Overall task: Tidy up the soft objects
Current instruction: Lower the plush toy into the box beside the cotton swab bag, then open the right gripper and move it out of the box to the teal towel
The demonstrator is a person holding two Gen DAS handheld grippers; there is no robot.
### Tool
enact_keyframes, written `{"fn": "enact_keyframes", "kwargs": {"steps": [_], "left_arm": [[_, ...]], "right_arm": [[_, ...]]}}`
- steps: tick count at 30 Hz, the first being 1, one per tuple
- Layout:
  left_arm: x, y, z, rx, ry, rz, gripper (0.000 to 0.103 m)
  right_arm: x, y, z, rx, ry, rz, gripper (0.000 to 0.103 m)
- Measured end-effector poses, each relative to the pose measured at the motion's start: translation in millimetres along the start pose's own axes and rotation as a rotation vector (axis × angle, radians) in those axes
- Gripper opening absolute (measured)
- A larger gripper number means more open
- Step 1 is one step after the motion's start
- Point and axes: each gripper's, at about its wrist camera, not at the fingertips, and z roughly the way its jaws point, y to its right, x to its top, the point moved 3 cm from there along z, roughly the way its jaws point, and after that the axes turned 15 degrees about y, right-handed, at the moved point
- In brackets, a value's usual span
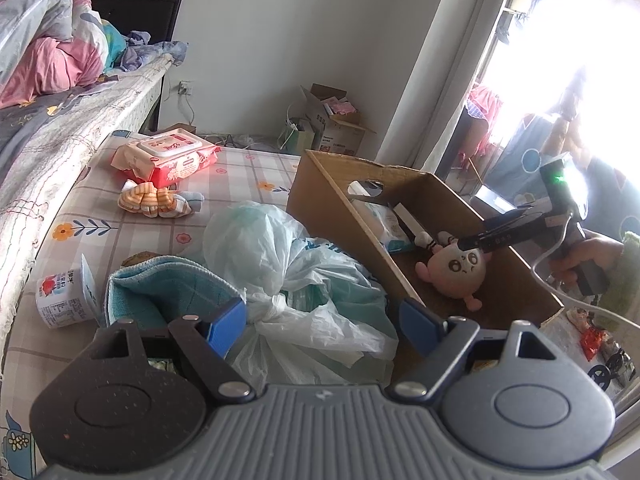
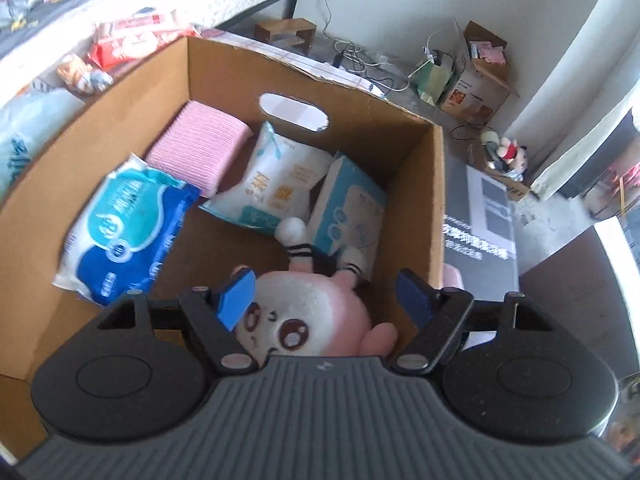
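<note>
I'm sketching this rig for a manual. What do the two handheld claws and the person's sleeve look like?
Each claw, left and right, has blue pads on black linkage arms with silver pivot pins, round black side housings and a ribbed grey body. Seen from the left camera, the right claw carries a green light and a white cable. The sleeve is fuzzy pale green.

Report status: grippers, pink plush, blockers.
Left gripper open over the tied white plastic bag. Right gripper open, round pink plush doll lying in brown cardboard box. No blockers.
</note>
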Motion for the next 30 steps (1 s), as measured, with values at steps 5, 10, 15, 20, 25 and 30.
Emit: {"fn": "enact_keyframes", "kwargs": {"steps": [5, 10, 15, 20, 25, 30], "left_arm": [[1, 0, 0, 0.001, 0.001, 0.002, 0.085], [1, 1, -1, 0.006, 0.000, 0.011, 0.085], [2, 0, -2, 0.014, 0.001, 0.007, 0.085], [2, -1, -3, 0.014, 0.002, 0.006, 0.085], [2, -1, -3, 0.012, 0.001, 0.004, 0.085], [1, -2, -4, 0.012, 0.006, -0.001, 0.085]], "right_arm": [[-14, -23, 6, 0.034, -0.026, -0.048, 0.077], [-30, -50, 31, -0.018, -0.061, -0.247, 0.085], [-37, -58, 48, -0.047, -0.078, -0.362, 0.088], [-31, -49, 45, -0.020, -0.045, -0.309, 0.076], [-35, -39, 36, 0.025, -0.011, -0.190, 0.076], [-38, -40, 27, 0.019, -0.015, -0.188, 0.081]]}}
